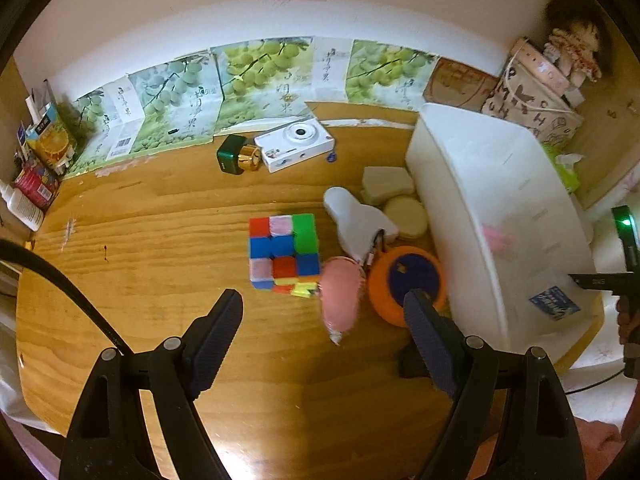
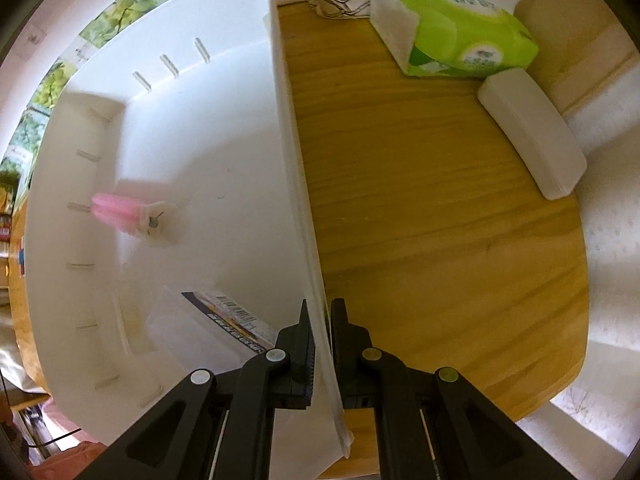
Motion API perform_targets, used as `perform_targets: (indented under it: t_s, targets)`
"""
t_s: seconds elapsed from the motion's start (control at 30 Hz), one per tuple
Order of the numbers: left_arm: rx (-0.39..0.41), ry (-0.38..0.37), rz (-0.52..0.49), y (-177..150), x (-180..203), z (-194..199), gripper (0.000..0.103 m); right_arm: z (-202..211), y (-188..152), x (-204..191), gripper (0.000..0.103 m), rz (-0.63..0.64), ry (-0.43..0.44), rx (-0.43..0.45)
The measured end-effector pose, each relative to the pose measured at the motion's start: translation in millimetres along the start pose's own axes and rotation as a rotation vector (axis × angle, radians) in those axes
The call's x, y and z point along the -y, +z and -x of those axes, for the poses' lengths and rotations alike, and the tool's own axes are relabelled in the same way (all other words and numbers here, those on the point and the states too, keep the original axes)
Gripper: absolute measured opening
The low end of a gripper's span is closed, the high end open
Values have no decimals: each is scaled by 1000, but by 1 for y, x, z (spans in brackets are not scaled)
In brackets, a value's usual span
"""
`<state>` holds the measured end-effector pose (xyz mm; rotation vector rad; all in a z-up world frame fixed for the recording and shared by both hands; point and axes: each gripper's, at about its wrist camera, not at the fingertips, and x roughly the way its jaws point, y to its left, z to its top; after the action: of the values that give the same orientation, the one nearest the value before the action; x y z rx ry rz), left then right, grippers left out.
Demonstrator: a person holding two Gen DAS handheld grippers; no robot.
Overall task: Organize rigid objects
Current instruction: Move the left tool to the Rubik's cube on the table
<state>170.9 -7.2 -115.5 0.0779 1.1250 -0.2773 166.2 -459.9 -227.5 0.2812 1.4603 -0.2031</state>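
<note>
table (image 1: pixel 168 240) is varnished wood with visible grain, a bit glossy; the bin (image 1: pixel 500 216) looks like smooth matt white plastic; cube (image 1: pixel 285 254) has shiny plastic tiles; tool fingers (image 1: pixel 216 340) are matt black with ribbed pads; tissue pack (image 2: pixel 452 28) is glossy plastic wrap

orange disc (image 1: pixel 404 280) partly behind the tongs, pink item (image 1: pixel 340 300) blurred

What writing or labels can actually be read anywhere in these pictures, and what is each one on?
None can be read for certain.
Grape posters: large brush-style characters, too blurred to quote.
Sticker on the white bin: blue label, print too small; from the right wrist view only its barcode is clear.
Green tissue pack: logo and text blurred.
Orange juice carton: print too small.
White camera: markings unreadable.
</note>
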Motion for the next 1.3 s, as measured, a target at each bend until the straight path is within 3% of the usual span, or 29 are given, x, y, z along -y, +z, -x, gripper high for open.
perform_targets:
  t_s: [0.53, 0.8, 1.3]
  targets:
    - [-137, -24, 34, 34, -32, -59, 85, -4, -5, 16, 9, -89, -19, -19]
    - [-212, -56, 92, 40, -44, -86, 85, -1, 5, 15, 10, -123, -24, -39]
    - [-293, -55, 89, 46, -44, -114, 80, 3, 12, 14, 10, -141, -29, -40]
